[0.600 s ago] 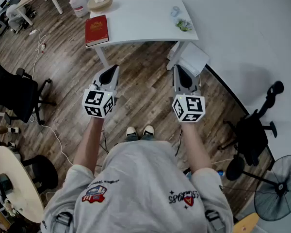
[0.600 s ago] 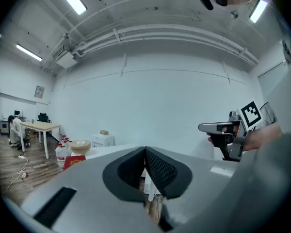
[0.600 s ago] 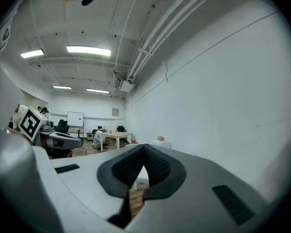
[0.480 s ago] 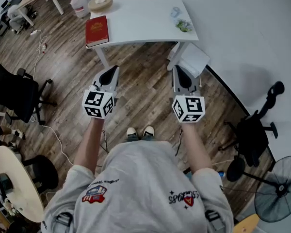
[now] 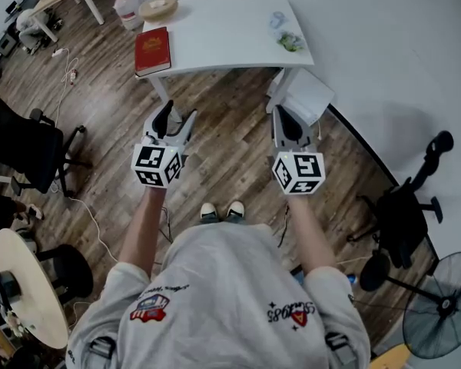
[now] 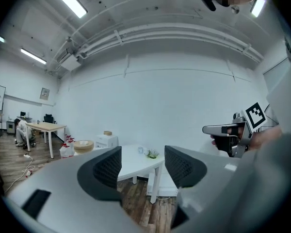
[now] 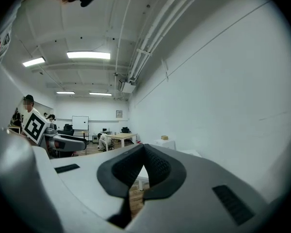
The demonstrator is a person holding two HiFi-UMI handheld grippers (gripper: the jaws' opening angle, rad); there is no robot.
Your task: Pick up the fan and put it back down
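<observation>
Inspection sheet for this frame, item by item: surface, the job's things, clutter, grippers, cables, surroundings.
Surface: wooden floor; a white table stands ahead of the person.
Job's things: fan stands on the floor at the lower right, apart from both grippers, untouched.
Clutter: red book and small green item on the table.
Grippers: left gripper open, empty; right gripper shut, empty.
Cables: loose cable on the floor at left.
Surroundings: black office chair, black stand.
</observation>
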